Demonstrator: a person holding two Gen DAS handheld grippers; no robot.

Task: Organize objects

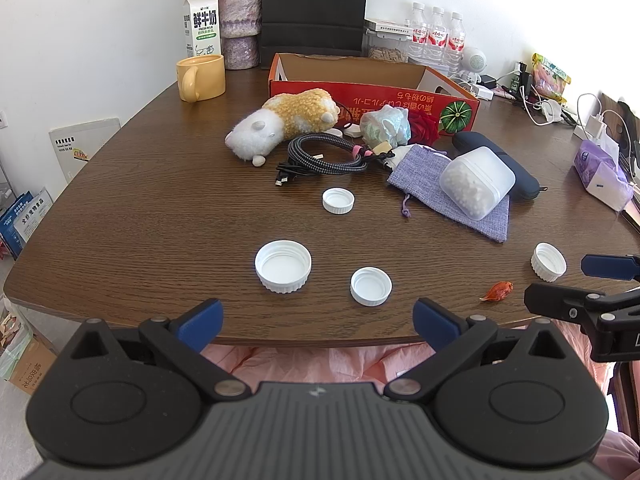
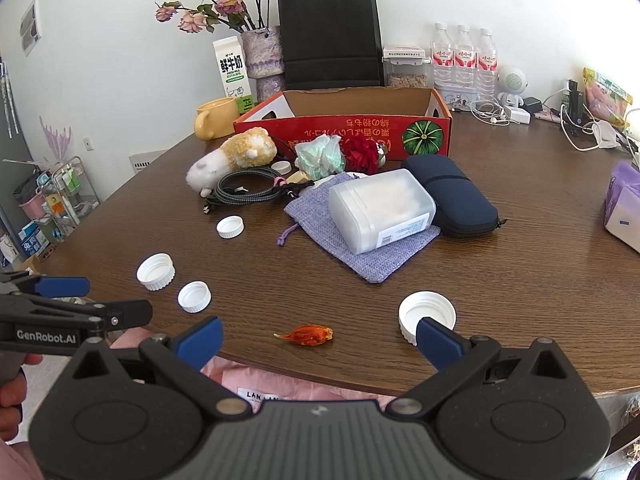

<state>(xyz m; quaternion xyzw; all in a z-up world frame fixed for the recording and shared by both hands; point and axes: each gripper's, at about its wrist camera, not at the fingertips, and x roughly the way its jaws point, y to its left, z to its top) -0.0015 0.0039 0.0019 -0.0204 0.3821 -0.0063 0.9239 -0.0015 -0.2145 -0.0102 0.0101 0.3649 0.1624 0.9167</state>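
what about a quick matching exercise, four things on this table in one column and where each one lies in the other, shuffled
Things:
1. frosted plastic box
2. plush hamster
3. yellow mug
4. dried orange petal

Places:
A. beside the milk carton, at the far left of the table
B. near the table's front edge, between two white caps
C. on top of the purple cloth pouch
D. in front of the red cardboard box, next to the coiled cable

Pairs: 1-C, 2-D, 3-A, 4-B
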